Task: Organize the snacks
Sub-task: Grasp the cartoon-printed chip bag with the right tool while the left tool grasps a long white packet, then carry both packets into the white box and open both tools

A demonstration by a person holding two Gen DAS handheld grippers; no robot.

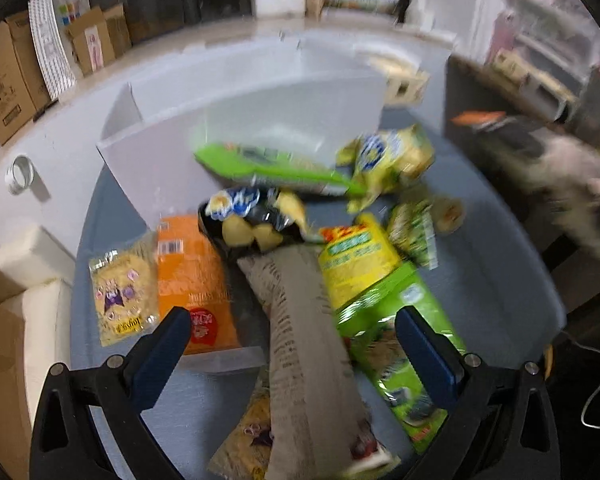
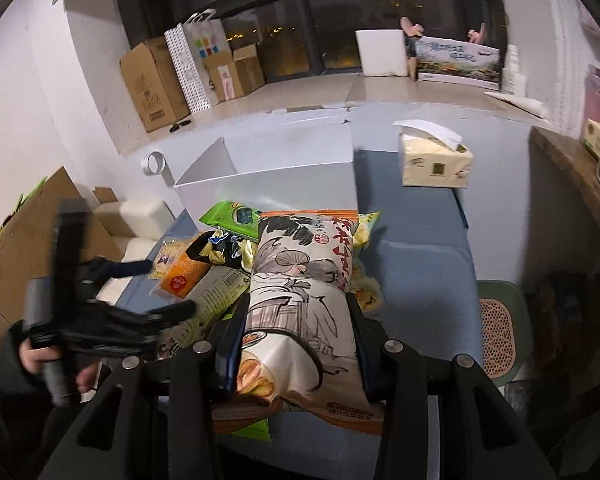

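Observation:
Several snack bags lie in a pile on a blue-grey table (image 1: 500, 280) in front of an open white box (image 1: 244, 120). My right gripper (image 2: 296, 316) is shut on a long white bag with an ink drawing of a figure (image 2: 300, 292), held above the pile. My left gripper (image 1: 292, 340) is open and empty above the pile; it also shows blurred in the right wrist view (image 2: 156, 288). Under it lie a grey printed bag (image 1: 304, 340), an orange bag (image 1: 192, 276), a green bag (image 1: 392, 336), a black chips bag (image 1: 252, 220) and a small yellow packet (image 1: 122, 296).
The white box (image 2: 276, 176) stands just behind the pile. A tissue box (image 2: 434, 160) sits at the table's back right. A tape roll (image 1: 20, 174) hangs on the left wall. Cardboard boxes (image 2: 152, 80) stand along the far wall.

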